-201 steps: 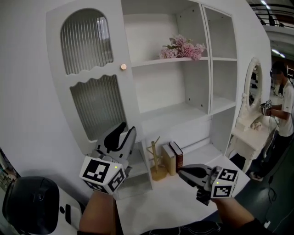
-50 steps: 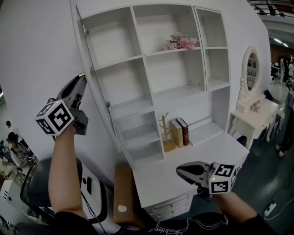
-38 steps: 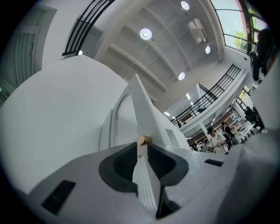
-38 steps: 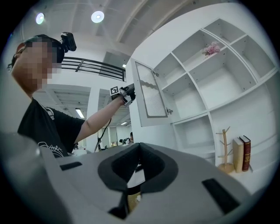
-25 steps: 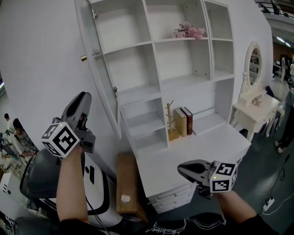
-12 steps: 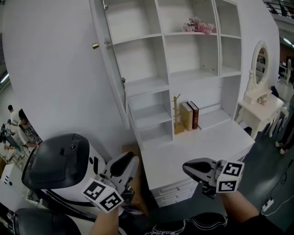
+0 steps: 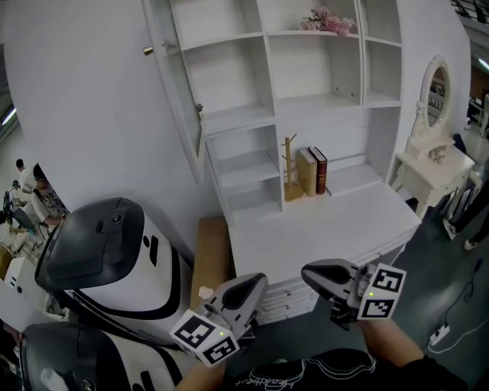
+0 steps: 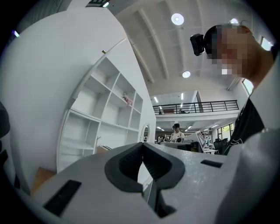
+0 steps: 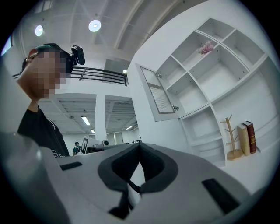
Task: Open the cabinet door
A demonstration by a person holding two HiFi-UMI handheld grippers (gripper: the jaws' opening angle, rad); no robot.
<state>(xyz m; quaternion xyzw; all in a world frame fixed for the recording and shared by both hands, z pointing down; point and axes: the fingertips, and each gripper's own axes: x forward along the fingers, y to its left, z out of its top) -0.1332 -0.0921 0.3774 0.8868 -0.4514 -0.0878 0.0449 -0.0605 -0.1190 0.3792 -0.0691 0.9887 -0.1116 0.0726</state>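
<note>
Standing open, cabinet door beside white desktop and shelves.

The cabinet is white. Its door has a pale, finely striped panel. The flowers are pink. The cream book stands beside the dark red book. The machine is white and black.

cabinet door standing wide, shelves unobstructed

Smooth white-painted cabinet, wooden stand
</note>
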